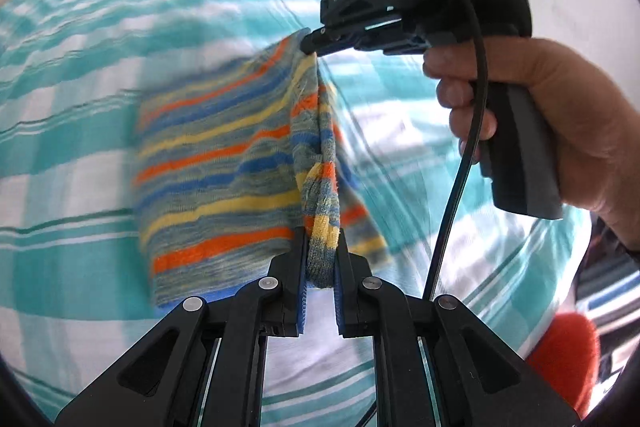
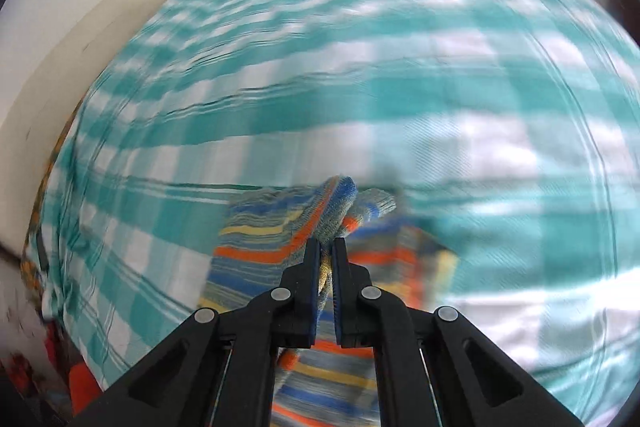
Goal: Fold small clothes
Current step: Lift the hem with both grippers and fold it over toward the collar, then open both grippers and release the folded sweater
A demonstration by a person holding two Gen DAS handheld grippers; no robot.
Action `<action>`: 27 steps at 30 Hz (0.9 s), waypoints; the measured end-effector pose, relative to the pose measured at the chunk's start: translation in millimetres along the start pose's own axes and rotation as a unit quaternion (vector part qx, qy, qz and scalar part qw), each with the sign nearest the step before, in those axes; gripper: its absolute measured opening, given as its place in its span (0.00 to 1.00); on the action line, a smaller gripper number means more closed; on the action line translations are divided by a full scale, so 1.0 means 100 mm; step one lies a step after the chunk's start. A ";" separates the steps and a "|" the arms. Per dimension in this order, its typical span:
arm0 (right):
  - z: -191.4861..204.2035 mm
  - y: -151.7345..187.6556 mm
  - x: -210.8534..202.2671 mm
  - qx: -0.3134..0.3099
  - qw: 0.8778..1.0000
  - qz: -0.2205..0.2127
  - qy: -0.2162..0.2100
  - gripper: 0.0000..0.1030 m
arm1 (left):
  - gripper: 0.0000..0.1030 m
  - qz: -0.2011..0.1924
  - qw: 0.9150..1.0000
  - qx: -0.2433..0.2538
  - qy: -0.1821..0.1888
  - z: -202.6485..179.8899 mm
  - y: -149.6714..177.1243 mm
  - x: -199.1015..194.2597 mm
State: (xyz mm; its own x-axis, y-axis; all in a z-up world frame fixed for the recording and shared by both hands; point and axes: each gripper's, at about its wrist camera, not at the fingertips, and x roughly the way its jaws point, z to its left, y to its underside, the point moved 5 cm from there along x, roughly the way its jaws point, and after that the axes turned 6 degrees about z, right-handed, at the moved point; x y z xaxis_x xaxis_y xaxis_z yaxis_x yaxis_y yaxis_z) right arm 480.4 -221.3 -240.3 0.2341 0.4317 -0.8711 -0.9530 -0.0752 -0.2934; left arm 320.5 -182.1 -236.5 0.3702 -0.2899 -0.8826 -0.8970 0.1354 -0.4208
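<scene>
A small striped knit garment, in orange, blue, yellow and grey bands, hangs in the air above the bed. My left gripper is shut on a bunched edge of it at the near end. My right gripper, seen in the left wrist view at upper right with the hand behind it, is shut on the far corner. In the right wrist view the right gripper pinches the same striped garment, which drapes below and to both sides. The cloth is stretched between the two grippers.
A teal and white checked bedspread covers the bed under everything, also in the right wrist view. An orange item lies at the lower right edge. A white wall and pale headboard stand at the far left.
</scene>
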 end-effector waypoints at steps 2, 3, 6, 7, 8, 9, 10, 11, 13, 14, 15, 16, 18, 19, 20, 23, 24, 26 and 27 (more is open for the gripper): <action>-0.34 0.13 0.10 0.035 0.999 0.007 -0.001 0.03 | 0.08 0.019 1.000 0.018 -0.014 -0.12 0.05 0.20; -0.45 0.18 0.15 0.044 0.999 0.011 0.000 0.03 | 0.08 0.026 0.999 0.023 -0.019 -0.13 0.06 0.26; -0.69 0.32 0.35 0.064 0.998 0.025 0.007 0.00 | 0.12 0.052 0.997 0.044 -0.036 -0.18 0.12 0.43; -0.76 0.35 0.40 0.073 0.997 0.030 0.006 0.01 | 0.13 0.055 0.996 0.050 -0.044 -0.18 0.13 0.44; -0.83 0.38 0.43 0.086 0.996 0.031 0.004 0.02 | 0.22 0.055 0.996 0.054 -0.047 -0.18 0.15 0.42; -0.91 0.41 0.44 0.106 0.994 0.024 0.001 0.04 | 0.36 0.058 0.996 0.058 -0.040 -0.20 0.17 0.37; -0.96 0.43 0.41 0.118 0.993 0.017 -0.006 0.06 | 0.43 0.056 0.996 0.061 -0.026 -0.21 0.22 0.29; -1.00 0.47 0.35 0.129 0.992 0.007 -0.014 0.08 | 0.57 0.047 0.997 0.061 -0.015 -0.19 0.27 0.16; -1.01 0.55 0.19 0.127 0.992 -0.005 -0.021 0.15 | 0.71 0.013 0.999 0.043 -0.002 -0.05 0.39 -0.16; -0.96 0.61 0.08 0.116 0.993 -0.010 -0.023 0.15 | 0.77 -0.003 1.000 0.025 0.002 0.08 0.46 -0.32; -0.90 0.68 -0.03 0.102 0.994 -0.014 -0.028 0.15 | 0.79 -0.018 1.000 -0.006 0.002 0.30 0.55 -0.47; -0.81 0.78 -0.16 0.088 0.995 -0.017 -0.039 0.22 | 0.79 -0.024 0.999 -0.029 -0.002 0.48 0.62 -0.54; -0.63 1.03 -0.36 0.072 0.995 -0.012 -0.068 0.42 | 0.77 -0.021 0.997 -0.073 -0.020 0.84 0.73 -0.55; -0.52 1.18 -0.44 0.070 0.994 -0.008 -0.087 0.50 | 0.76 -0.012 0.996 -0.088 -0.028 0.97 0.77 -0.52; -0.45 1.30 -0.46 0.070 0.992 -0.004 -0.103 0.50 | 0.72 -0.005 0.994 -0.101 -0.036 1.07 0.79 -0.47; -0.17 1.59 -0.35 0.060 0.991 0.029 -0.120 0.50 | 0.71 -0.020 0.994 -0.094 -0.047 1.13 0.71 -0.36; -0.06 1.64 -0.27 0.043 0.993 0.036 -0.105 0.50 | 0.71 -0.028 0.995 -0.078 -0.058 1.09 0.65 -0.31; 0.04 1.70 -0.13 0.013 0.996 0.047 -0.072 0.49 | 0.71 -0.026 0.994 -0.051 -0.089 1.03 0.58 -0.21; 0.07 1.69 -0.01 -0.020 0.998 0.060 -0.022 0.20 | 0.65 -0.017 0.994 -0.044 -0.099 1.01 0.55 -0.16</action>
State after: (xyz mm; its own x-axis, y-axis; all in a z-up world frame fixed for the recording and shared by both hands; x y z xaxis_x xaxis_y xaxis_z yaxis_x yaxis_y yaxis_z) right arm 317.9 -228.2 -286.3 0.1088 0.4565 -0.8831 -0.9651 -0.1643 -0.2039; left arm 289.3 -74.8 -267.1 0.4339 -0.0998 -0.8954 -0.8972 0.0436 -0.4396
